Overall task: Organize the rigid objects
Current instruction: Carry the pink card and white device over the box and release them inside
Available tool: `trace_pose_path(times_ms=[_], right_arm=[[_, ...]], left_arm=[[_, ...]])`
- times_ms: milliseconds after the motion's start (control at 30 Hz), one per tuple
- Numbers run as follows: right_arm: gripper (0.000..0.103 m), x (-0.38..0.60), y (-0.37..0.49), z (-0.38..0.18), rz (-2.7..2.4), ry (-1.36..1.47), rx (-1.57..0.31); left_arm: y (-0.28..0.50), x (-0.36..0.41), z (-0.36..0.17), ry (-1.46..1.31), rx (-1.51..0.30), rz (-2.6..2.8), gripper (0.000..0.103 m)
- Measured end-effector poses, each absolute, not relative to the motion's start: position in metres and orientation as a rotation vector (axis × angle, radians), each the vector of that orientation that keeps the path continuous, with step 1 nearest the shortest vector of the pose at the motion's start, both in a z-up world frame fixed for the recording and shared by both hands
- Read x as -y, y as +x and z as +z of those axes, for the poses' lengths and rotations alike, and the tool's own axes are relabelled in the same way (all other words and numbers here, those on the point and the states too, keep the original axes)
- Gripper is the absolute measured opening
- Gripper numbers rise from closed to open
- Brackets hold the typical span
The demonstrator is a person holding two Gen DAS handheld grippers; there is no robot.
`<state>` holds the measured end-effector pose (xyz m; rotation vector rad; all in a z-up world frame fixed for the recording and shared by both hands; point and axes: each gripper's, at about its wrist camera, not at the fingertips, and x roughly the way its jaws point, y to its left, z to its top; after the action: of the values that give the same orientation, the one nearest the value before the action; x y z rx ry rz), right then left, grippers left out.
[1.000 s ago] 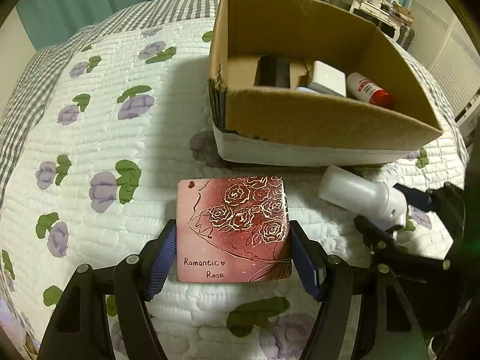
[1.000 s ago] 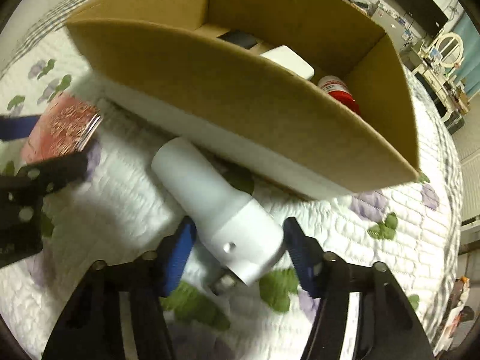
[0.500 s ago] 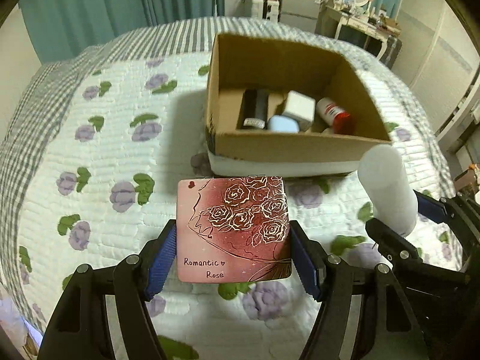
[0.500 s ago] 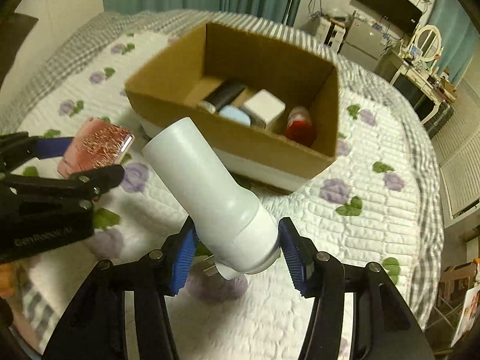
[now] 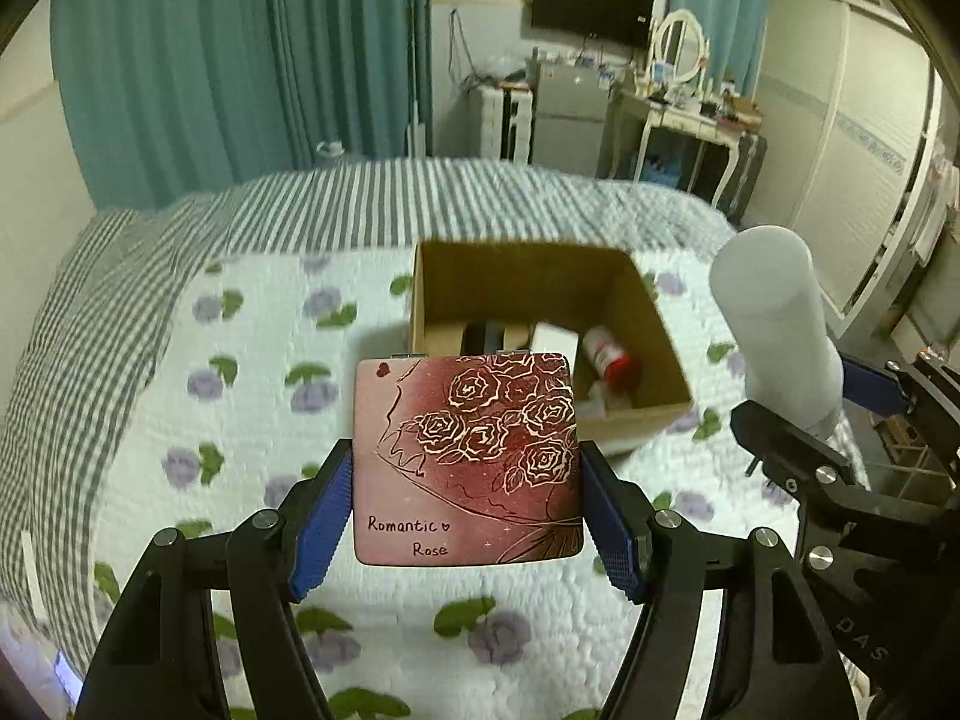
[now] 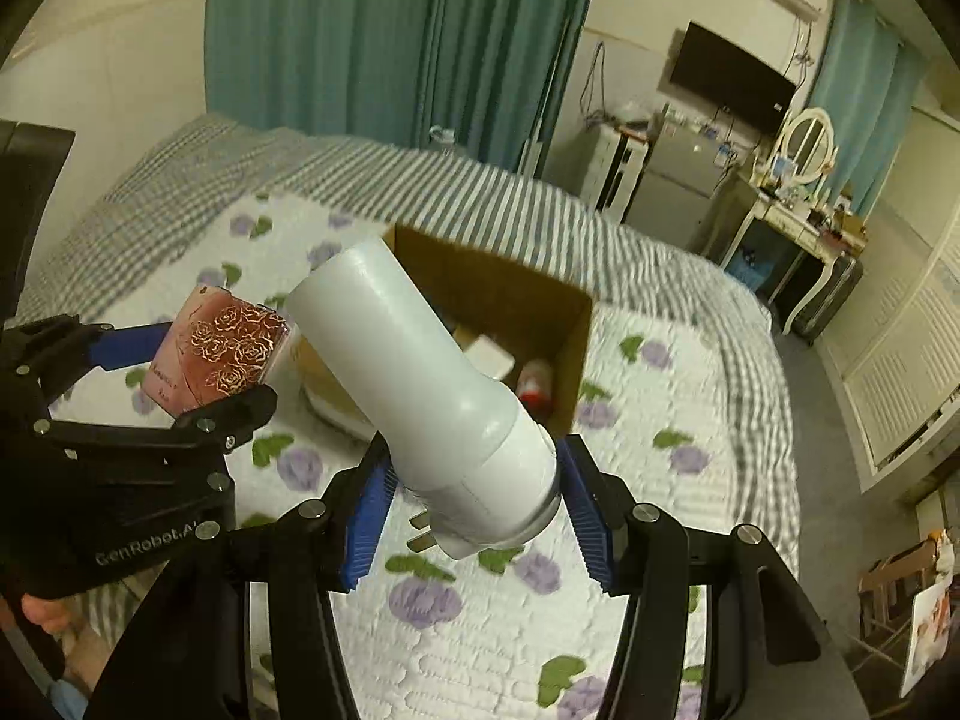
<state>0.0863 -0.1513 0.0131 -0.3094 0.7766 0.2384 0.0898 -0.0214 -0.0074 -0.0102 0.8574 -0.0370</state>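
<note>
My left gripper (image 5: 465, 513) is clamped on the square pink case (image 5: 467, 461), its blue pads pressed to the case's two side edges; the case faces my camera flat, gold roses across its upper right and the words "Romantic Rose" near its lower edge; it hangs in the air above the quilt (image 5: 252, 420), clear of the fabric. My right gripper (image 6: 474, 516) is closed around the white bottle (image 6: 420, 396), gripping the wider capped end, with the narrower body tilting up and to the left; from the left wrist camera the same bottle (image 5: 774, 330) stands up at the right edge of view, beside the right gripper's black frame. Beyond both held things sits the open cardboard box (image 5: 654, 324) toward the far end of the quilt, near the striped border; inside it I see a red-and-white tube (image 5: 609, 357) against the right wall, a white block (image 5: 555, 339) beside it, and darker items further left that I cannot make out. In the right wrist view the left gripper (image 6: 180, 369) and its case (image 6: 219, 354) sit at the left, near the bottle but apart from it.
</note>
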Motion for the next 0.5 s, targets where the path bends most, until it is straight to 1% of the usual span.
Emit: trace_pose_path(times_ms=[233,500], right_arm=[[0.054,0.162,0.128,0.027,0.233,-0.24,-0.777],[0.054,0.176,0.202,0.01,0.231,-0.169,-0.843]], left_arm=[[0.129,0.025,0.009,0.011,-0.802,-0.058,0.072],[0.192,0.028,-0.009,0.033,-0.8,-0.083,0.072]])
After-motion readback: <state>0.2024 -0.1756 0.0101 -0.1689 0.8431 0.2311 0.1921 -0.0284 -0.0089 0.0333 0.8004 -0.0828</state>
